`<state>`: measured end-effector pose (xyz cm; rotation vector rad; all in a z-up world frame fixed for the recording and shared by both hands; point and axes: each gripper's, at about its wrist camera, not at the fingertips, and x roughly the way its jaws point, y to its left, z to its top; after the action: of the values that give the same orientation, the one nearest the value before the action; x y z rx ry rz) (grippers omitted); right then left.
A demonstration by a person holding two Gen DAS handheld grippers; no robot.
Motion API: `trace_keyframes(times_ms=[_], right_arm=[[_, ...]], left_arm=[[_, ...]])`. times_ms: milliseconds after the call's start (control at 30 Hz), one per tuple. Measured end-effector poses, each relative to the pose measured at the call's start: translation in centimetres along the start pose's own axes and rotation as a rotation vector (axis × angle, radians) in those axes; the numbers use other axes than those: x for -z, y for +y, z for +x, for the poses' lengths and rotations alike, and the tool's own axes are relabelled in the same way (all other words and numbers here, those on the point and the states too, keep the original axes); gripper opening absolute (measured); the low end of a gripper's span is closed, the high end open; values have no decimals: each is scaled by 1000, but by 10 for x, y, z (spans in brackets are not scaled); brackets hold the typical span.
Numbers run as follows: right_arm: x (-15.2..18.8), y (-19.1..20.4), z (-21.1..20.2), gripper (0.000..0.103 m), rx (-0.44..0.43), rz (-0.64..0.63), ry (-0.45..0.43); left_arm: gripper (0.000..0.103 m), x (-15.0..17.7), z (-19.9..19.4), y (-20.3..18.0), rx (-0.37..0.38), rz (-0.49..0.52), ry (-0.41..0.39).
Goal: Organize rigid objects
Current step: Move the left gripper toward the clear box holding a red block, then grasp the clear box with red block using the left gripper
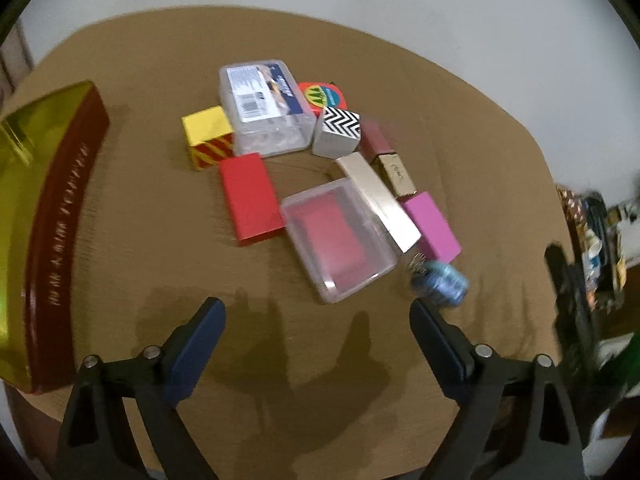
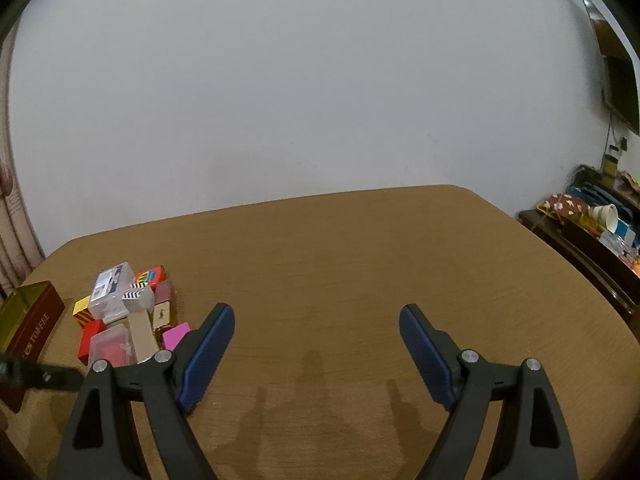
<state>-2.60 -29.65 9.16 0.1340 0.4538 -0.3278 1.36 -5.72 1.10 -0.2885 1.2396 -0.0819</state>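
White wall backs a brown table (image 1: pixel 120 240) that carries a cluster of small rigid items.

Left gripper (image 1: pixel 318 322): fingers spread wide, nothing between them, held above the table. Ahead of the fingers lies a clear plastic case (image 1: pixel 338 236) with a red insert. A red box (image 1: pixel 250 198) sits just beside it, toward the left finger. A long gold box (image 1: pixel 378 200) rests against the case's far right edge, and a pink box (image 1: pixel 434 226) lies just beyond that. A blurred blue object (image 1: pixel 444 282) sits close to the tip of the right finger (image 1: pixel 436 344); what it is cannot be told. Farther ahead are a larger clear case (image 1: pixel 266 108) with a printed label, a yellow box with red stripes (image 1: pixel 208 136) touching its left side, a black-and-white zigzag box (image 1: pixel 338 132) on its right, and an orange round-faced item (image 1: pixel 322 96) behind. Well out past the left finger (image 1: pixel 196 348) stands a large gold-lidded toffee tin (image 1: pixel 52 216).

Right gripper (image 2: pixel 316 328): fingers spread wide, holding nothing, over bare table. The same cluster lies beyond the left finger (image 2: pixel 210 352), with the pink box nearest to it. A dark side cabinet (image 2: pixel 580 248) with clutter stands off to the right.
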Motion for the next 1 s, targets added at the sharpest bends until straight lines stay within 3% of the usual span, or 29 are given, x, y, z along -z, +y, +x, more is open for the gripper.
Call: trace_keyframes(times_ms=[200, 433, 500, 733, 867, 1000], right_arm=[[-4, -3, 2, 87, -27, 26, 5], [-6, -10, -3, 87, -69, 26, -3], [-5, -6, -1, 87, -68, 24, 1], [-3, -9, -3, 87, -81, 32, -3], [-3, -10, -1, 87, -86, 33, 6], [-1, -8, 1, 87, -88, 31, 13]], left_arm=[[69, -18, 17, -12, -49, -78, 97], [69, -45, 26, -16, -48, -119, 112], [70, -33, 19, -12, -36, -134, 112], [69, -43, 34, -22, -75, -159, 106], [69, -49, 34, 3, -66, -190, 104], [64, -58, 31, 4, -100, -173, 97]])
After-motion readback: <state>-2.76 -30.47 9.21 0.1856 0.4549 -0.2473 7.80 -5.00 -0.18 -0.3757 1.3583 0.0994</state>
